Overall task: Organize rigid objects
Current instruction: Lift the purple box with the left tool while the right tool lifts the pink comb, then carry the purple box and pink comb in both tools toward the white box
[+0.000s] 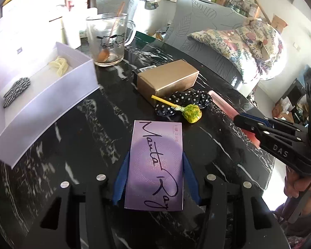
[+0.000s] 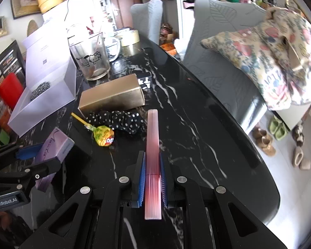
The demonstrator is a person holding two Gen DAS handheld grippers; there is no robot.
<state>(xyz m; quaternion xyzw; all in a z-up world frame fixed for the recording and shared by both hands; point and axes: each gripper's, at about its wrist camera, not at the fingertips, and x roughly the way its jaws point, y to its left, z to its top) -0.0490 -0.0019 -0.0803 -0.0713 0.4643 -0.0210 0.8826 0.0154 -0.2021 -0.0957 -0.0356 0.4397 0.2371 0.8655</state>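
A: Status on both grippers?
B: Left gripper (image 1: 153, 178) pinching purple box (image 1: 156, 166) across its long sides, blue pads flush on both, box over the tabletop (image 1: 217, 145) short of the white box (image 1: 58, 95). Right gripper (image 2: 152, 178) clamped on pink ribbed bar (image 2: 153, 161), jaws nearly together, bar sticking out well ahead and behind

A: Advice for the carry?
B: Probably both headed for the white box. Keep purple box level, approach over the near wall, set down in the bare middle, not on the contents. Bar long, so swing slow, clear of glass mug (image 1: 108, 39) and gold carton (image 1: 167, 78); one gripper in at a time to avoid a clash

A: Count?
B: Held: one purple box, one pink bar. Loose on tabletop: one gold carton, one lollipop (image 1: 188, 112), one dotted scrunchie (image 1: 184, 101). Inside white box: one cream hair claw (image 1: 59, 65), one dark dotted piece (image 1: 16, 91). One mug, with spoon
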